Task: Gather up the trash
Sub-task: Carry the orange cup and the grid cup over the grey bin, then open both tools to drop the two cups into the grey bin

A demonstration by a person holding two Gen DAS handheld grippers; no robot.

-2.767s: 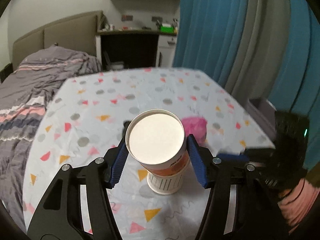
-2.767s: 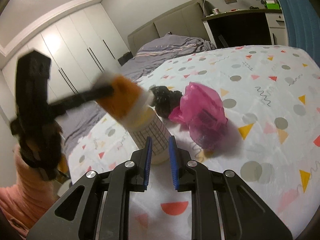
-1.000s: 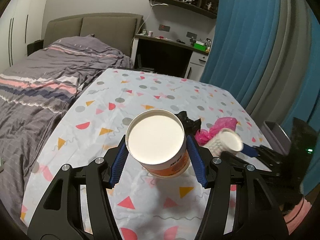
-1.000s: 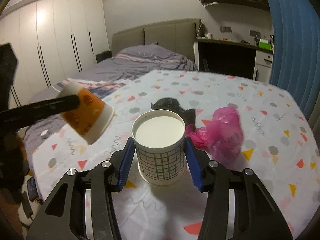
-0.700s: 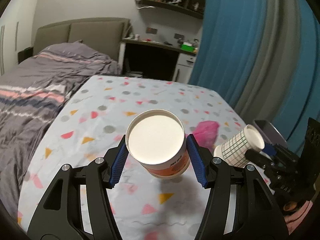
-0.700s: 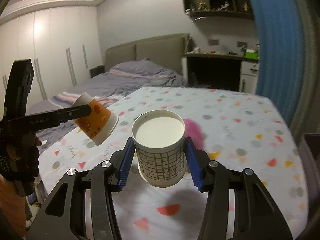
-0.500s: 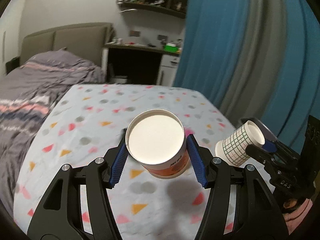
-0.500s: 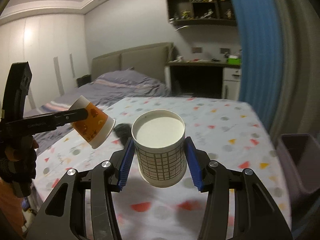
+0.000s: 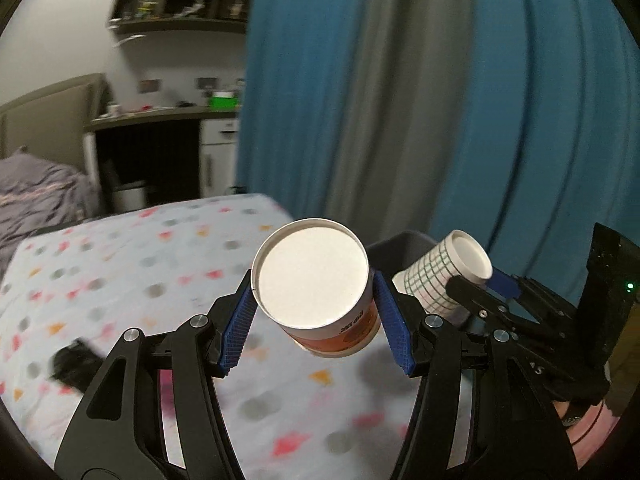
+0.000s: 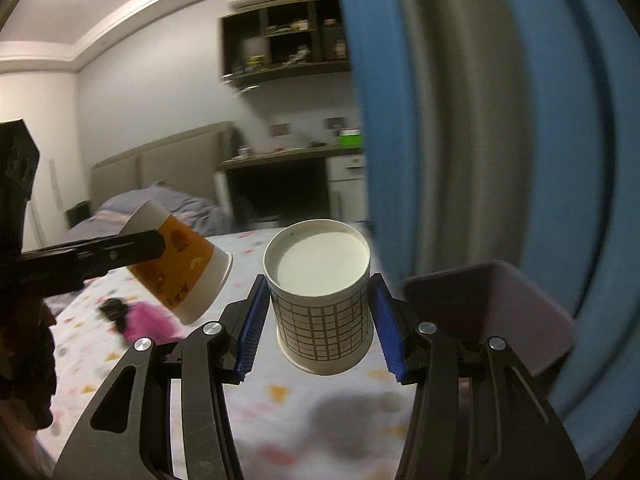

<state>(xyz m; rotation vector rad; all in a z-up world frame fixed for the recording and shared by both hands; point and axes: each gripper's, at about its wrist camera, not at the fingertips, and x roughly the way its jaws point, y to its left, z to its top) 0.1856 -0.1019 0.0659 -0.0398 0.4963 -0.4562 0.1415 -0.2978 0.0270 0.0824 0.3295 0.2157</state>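
Paper cups: two, both upside down in air above patterned bench (image 9: pixel 160 280). Left gripper (image 9: pixel 314 326) fingers about half apart, pads pressing orange cup (image 9: pixel 320 288). Right gripper (image 10: pixel 320 324) fingers likewise, clamping grid-print cup (image 10: pixel 324 316). One grey bin (image 10: pixel 520 304) just beyond bench edge. One pink bag (image 10: pixel 148 316), one black wad (image 10: pixel 114 308) lying on bench.

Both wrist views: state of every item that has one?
Orange cup: held in left gripper, off the table.
Grid cup: held in right gripper, off the table.
Bin: open, beside the table.
Pink bag: crumpled on the table.
Black bag: lying on the table.
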